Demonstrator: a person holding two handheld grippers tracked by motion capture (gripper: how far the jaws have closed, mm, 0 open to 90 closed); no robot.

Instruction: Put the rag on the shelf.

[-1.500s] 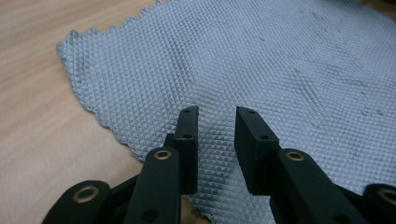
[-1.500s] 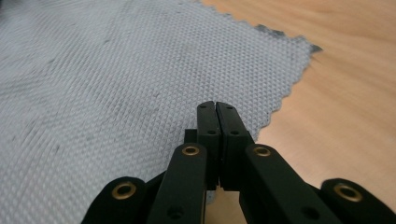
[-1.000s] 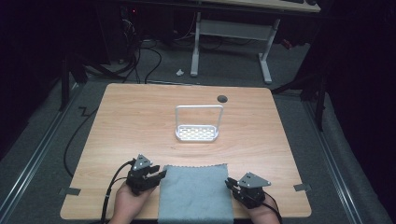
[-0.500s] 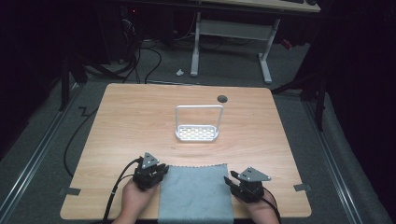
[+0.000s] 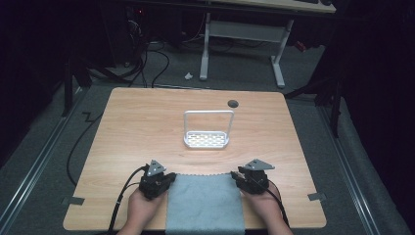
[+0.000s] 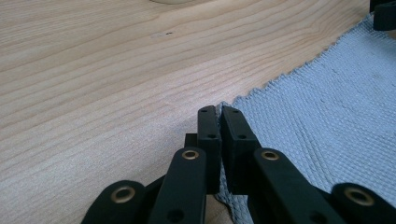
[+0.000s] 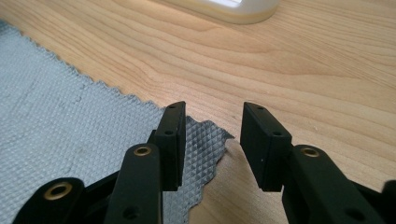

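Observation:
A grey waffle-weave cloth (image 5: 204, 203) lies flat at the table's near edge, between my two hands. My left gripper (image 5: 166, 180) is at the cloth's far left corner. In the left gripper view its jaws (image 6: 219, 116) have just been closing and now pinch that corner of the cloth (image 6: 317, 116). My right gripper (image 5: 237, 178) is at the far right corner. In the right gripper view its jaws (image 7: 212, 121) have just been opening and stand apart, with the slightly raised corner of the cloth (image 7: 201, 135) between them and not pressed.
A white wire-handled rack (image 5: 206, 139) stands at the middle of the wooden table (image 5: 137, 122); its base (image 7: 233, 9) is just beyond my right gripper. A round cable hole (image 5: 233, 103) is near the far edge. Cables trail off the left side.
The right gripper has moved forward and inward to the cloth's far right corner, and its jaws have spread. The left gripper edged toward the far left corner.

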